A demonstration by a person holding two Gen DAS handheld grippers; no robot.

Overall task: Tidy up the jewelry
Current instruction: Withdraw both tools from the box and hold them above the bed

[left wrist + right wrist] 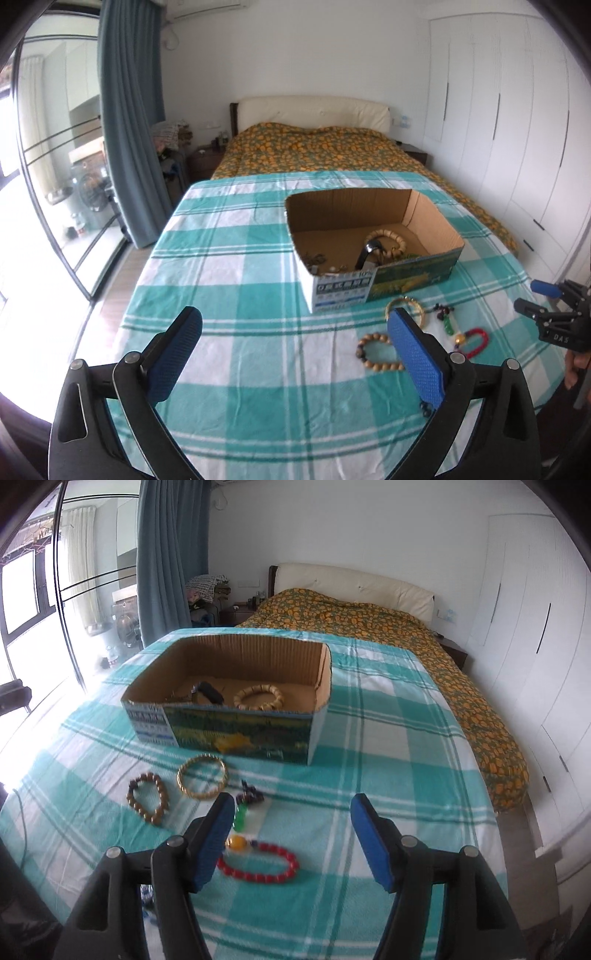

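On bed's green-and-white checked sheet [369, 709]: open cardboard box [236, 734], printed label at one end with a readable "10%", other characters too small to read. Inside box: pale beaded bracelet [258, 698] and black watch [208, 693]. In front of box, loose on sheet: gold bangle [201, 776], brown bead bracelet [147, 803], red bead bracelet [258, 864], green pendant [240, 818]. Left hand-held gripper [295, 354] spread wide, empty. Right hand-held gripper [291, 843] parted, holding nothing, above red bracelet; "DAS" moulded on its body.
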